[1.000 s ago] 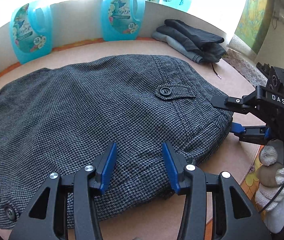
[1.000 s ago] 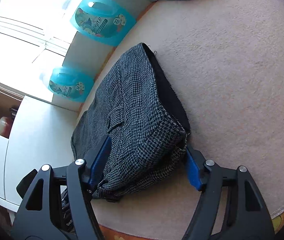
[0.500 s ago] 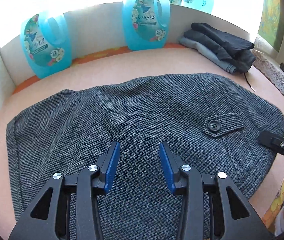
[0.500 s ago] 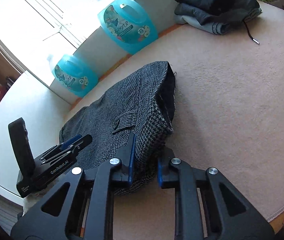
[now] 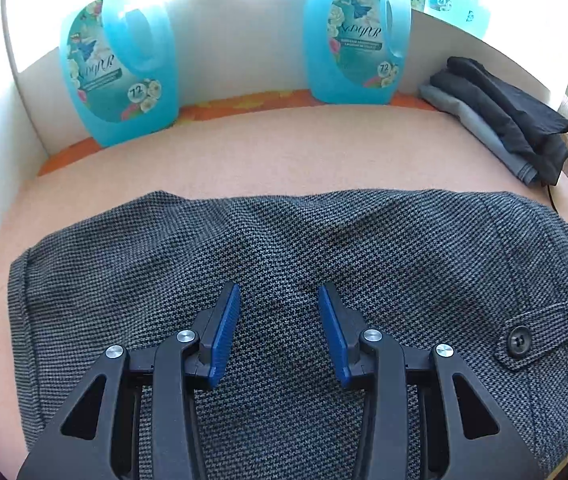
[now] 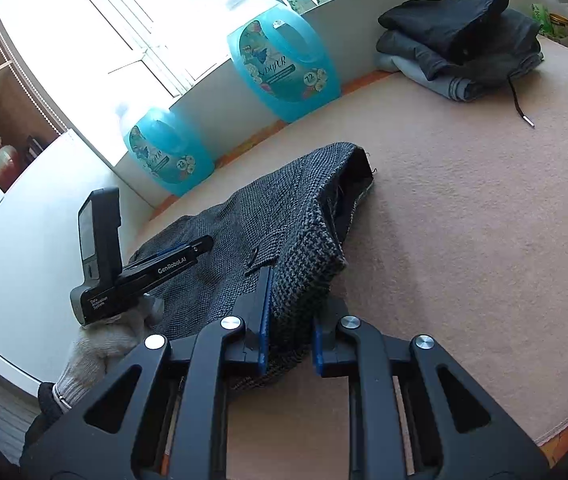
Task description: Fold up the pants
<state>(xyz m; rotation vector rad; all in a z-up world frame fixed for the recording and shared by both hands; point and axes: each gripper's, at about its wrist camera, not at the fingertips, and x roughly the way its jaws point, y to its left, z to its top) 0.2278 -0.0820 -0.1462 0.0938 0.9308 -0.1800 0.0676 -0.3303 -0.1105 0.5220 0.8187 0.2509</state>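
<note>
Dark grey houndstooth pants (image 5: 324, 264) lie folded on the beige table, with a buttoned pocket flap (image 5: 532, 340) at the right. My left gripper (image 5: 279, 328) is open and empty, hovering over the middle of the pants; it also shows in the right wrist view (image 6: 200, 246). My right gripper (image 6: 290, 332) is shut on the near edge of the pants (image 6: 296, 236) and lifts that end off the table, so the fabric forms a raised tent.
Two blue detergent jugs (image 5: 118, 76) (image 5: 358, 36) stand against the white back wall. A stack of folded dark clothes (image 5: 500, 112) with a drawstring lies at the far right. A white wall borders the left side.
My right gripper closed on the pants' edge and lifted it. My left gripper moved from the near edge to above the middle of the pants, still open.
</note>
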